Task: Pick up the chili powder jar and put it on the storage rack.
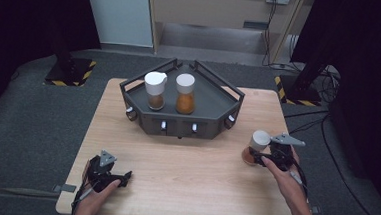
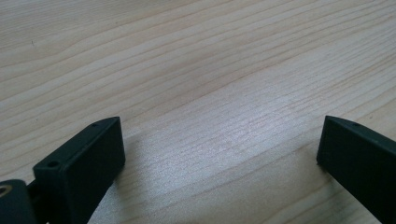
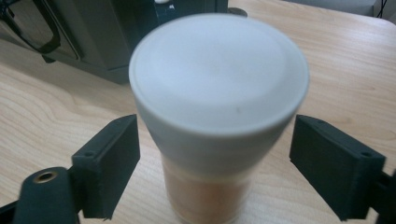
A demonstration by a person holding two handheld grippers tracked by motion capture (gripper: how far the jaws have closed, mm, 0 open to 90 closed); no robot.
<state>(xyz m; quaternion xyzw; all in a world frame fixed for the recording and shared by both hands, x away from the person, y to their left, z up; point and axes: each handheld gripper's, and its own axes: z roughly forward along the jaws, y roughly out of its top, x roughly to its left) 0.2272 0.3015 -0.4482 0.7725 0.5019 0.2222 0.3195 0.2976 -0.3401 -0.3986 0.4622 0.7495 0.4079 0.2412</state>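
Three jars with white lids and brown or orange contents stand in the scene. Two of them sit side by side in a dark grey tray (image 1: 219, 96) at the far middle of the wooden bench (image 1: 184, 172): the left jar (image 1: 155, 90) holds darker brown contents and its lid has a small spout-like lip, the right jar (image 1: 185, 93) holds orange contents. The tray has angled walls, open rails at its far corners and small knobs along its near face.

The third jar (image 1: 256, 147) stands upright on the bench at the near right, well apart from the tray. The right claw (image 1: 256, 156), held by a hand (image 1: 286, 171) coming in from the near right edge, sits around this jar. In the right gripper view the jar (image 3: 218, 116) stands between the two black jaws, with a visible gap on each side, so the jaws are spread and do not touch it. A corner of the tray shows behind it at the upper left.

The left claw (image 1: 124, 176) rests low at the near left of the bench, held by the other hand (image 1: 100, 192). In the left gripper view its jaws are wide apart over bare wood (image 2: 210, 93), with nothing between them.
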